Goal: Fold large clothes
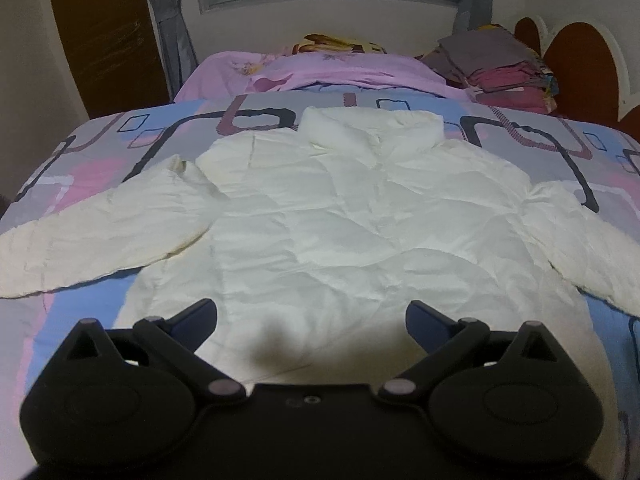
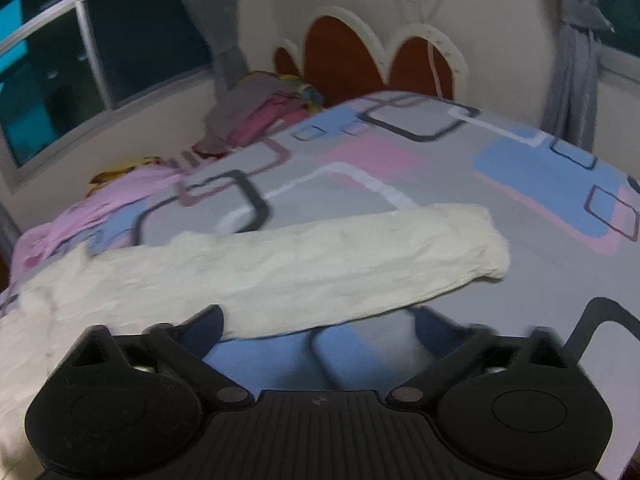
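A white puffy jacket (image 1: 344, 216) lies spread flat on the bed, collar at the far end, both sleeves stretched out to the sides. My left gripper (image 1: 312, 316) is open and empty, hovering over the jacket's near hem. In the right wrist view, the jacket's right sleeve (image 2: 320, 264) lies across the bedspread with its cuff at the right. My right gripper (image 2: 318, 320) is open and empty, just in front of the sleeve's near edge, above the bedspread.
The bed has a grey, blue and pink patterned bedspread (image 1: 100, 176). A pink blanket (image 1: 320, 72) and a stack of folded clothes (image 1: 504, 68) lie at the far end near the window. A brown and cream headboard (image 2: 360, 64) stands beyond the bed.
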A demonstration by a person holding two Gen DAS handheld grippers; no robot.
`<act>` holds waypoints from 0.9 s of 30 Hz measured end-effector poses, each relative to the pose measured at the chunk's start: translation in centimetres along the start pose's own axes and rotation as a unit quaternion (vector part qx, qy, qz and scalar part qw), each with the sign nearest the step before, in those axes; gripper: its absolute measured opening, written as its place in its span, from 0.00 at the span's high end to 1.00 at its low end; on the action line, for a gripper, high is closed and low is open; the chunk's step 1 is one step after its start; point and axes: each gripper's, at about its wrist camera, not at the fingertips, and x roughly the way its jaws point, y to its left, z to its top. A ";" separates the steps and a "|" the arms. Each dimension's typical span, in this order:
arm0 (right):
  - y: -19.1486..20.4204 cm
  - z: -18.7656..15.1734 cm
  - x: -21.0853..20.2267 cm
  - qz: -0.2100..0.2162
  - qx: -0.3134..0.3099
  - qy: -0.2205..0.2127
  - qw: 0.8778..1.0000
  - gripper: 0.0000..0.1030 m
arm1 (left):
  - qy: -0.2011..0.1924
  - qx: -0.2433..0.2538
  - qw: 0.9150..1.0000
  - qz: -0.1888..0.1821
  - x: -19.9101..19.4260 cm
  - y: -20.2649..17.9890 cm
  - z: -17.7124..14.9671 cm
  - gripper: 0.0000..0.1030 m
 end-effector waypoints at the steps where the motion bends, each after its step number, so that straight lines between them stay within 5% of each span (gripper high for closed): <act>1: -1.1 0.2 1.0 -0.006 0.014 0.007 1.000 0.37 | 0.002 0.000 1.000 0.002 0.3 -0.6 0.1 0.02; 10: -8.5 1.3 6.5 -0.037 0.104 0.048 0.993 0.37 | 0.016 0.002 1.000 0.021 2.1 -3.3 0.9 0.05; 19: -11.5 2.7 10.0 -0.052 0.143 0.050 0.987 0.37 | 0.025 -0.001 0.999 0.043 3.4 -3.7 1.3 0.06; 22: -12.0 3.3 10.4 -0.047 0.155 0.045 0.986 0.63 | 0.029 -0.005 0.998 0.047 3.7 -3.4 1.3 0.07; 27: -11.5 4.0 10.1 -0.051 0.143 0.024 0.988 0.82 | 0.028 -0.014 0.998 0.045 3.7 -2.9 1.3 0.08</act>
